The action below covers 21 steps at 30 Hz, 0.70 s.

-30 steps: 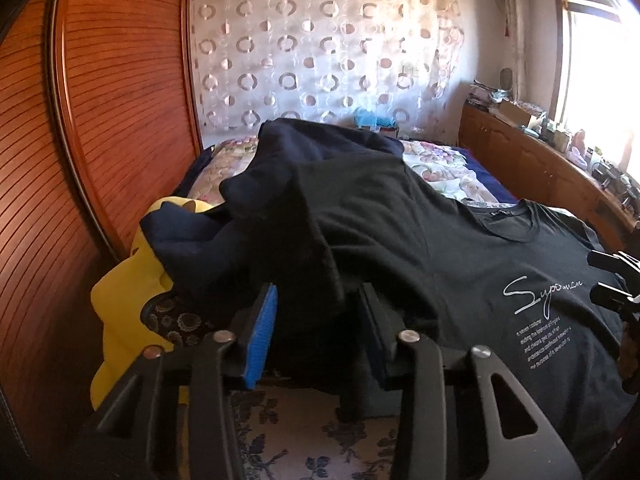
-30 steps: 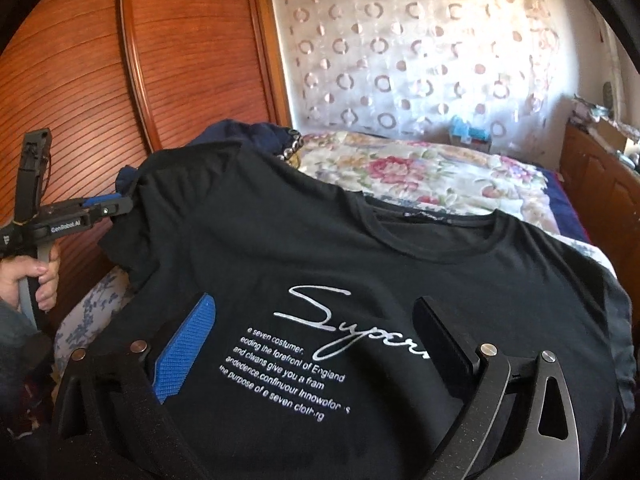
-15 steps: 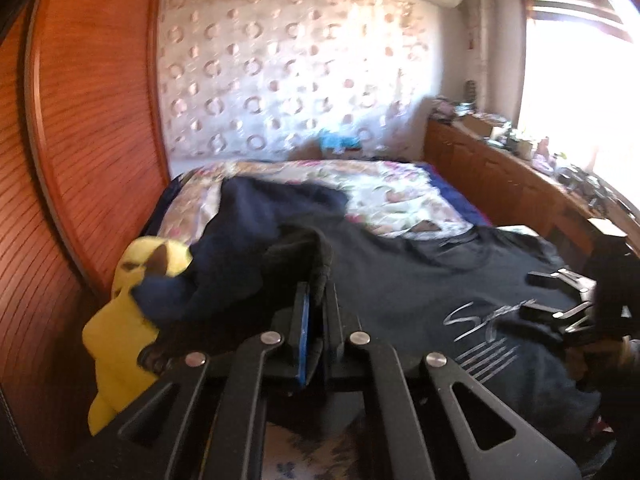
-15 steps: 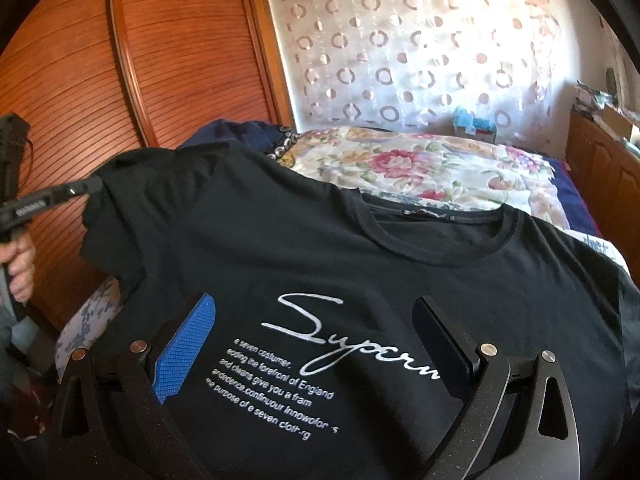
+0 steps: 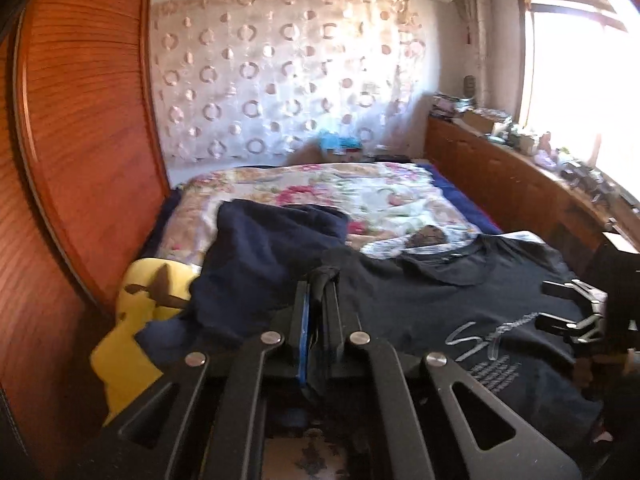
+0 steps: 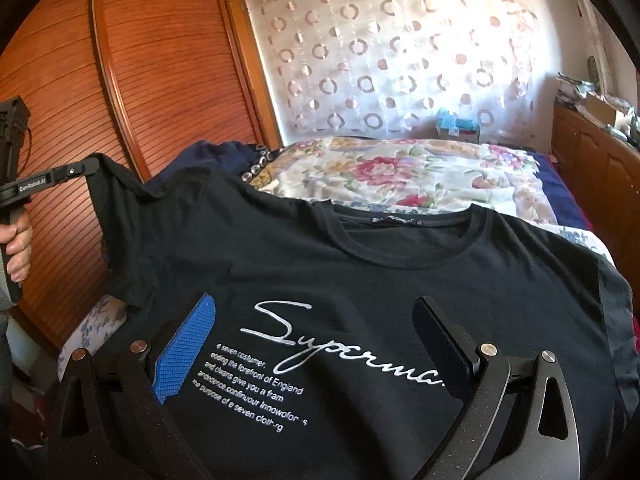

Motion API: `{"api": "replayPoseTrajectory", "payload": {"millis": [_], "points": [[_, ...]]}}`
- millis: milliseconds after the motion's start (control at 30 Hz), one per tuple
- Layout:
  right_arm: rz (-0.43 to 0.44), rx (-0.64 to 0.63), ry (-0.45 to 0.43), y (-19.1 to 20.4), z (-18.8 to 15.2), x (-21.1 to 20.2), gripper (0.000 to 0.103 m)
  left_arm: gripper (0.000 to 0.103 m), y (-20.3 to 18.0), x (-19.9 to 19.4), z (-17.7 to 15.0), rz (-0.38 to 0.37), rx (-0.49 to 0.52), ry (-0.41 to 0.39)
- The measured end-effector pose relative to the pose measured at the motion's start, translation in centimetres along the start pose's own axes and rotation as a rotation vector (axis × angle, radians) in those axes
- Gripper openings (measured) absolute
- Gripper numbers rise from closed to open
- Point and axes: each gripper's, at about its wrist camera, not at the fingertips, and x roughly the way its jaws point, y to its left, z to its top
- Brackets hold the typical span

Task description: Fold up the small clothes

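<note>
A black T-shirt (image 6: 360, 276) with white "Superman" script lies face up on the bed, collar toward the far wall; it also shows in the left wrist view (image 5: 460, 304). My left gripper (image 5: 318, 280) is shut on the shirt's left sleeve (image 5: 326, 272) and holds it lifted; in the right wrist view it (image 6: 90, 168) pulls the sleeve up and to the left. My right gripper (image 6: 316, 320) is open, hovering low over the printed chest; it shows at the right edge of the left wrist view (image 5: 560, 308).
A dark navy garment (image 5: 256, 256) and a yellow garment (image 5: 132, 320) lie at the bed's left side. A floral bedspread (image 6: 400, 176) covers the bed. A wooden wardrobe (image 6: 160, 80) stands left; a cluttered wooden cabinet (image 5: 520, 168) runs along the right under the window.
My left gripper closed on the sleeve, then lifted and drew it back to the left, stretching the shirt. My right gripper stayed open over the print.
</note>
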Motion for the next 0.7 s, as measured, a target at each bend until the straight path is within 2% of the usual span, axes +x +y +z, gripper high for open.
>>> {"api": "replayPoseTrajectory", "payload": {"millis": [167,300,433,467,600,667,700], "points": [[-0.008,0.005,-0.005,-0.2,0.0,-0.2,0.1,0.001,-3.1,-0.1,1.3,-0.097,0.03,-0.005],[-0.023,0.004,-0.015,-0.6,0.2,-0.8,0.1,0.001,-6.9,0.5,3.1,-0.186,0.094,-0.002],[-0.044,0.024,-0.029,-1.3,0.2,-1.6,0.1,0.001,-10.4,1.9,5.1,-0.207,0.174,0.008],[-0.051,0.032,-0.032,-1.6,0.2,-1.9,0.1,0.006,-11.0,2.6,5.4,-0.214,0.19,0.024],[-0.063,0.061,-0.033,-2.5,0.2,-2.4,0.1,0.012,-11.7,5.1,5.7,-0.22,0.22,0.092],[-0.068,0.068,-0.027,-2.9,0.2,-2.4,0.1,0.027,-11.5,5.7,5.4,-0.214,0.216,0.107],[-0.07,0.069,-0.023,-3.0,0.1,-2.4,0.1,0.031,-11.2,6.0,5.0,-0.208,0.208,0.121]]}}
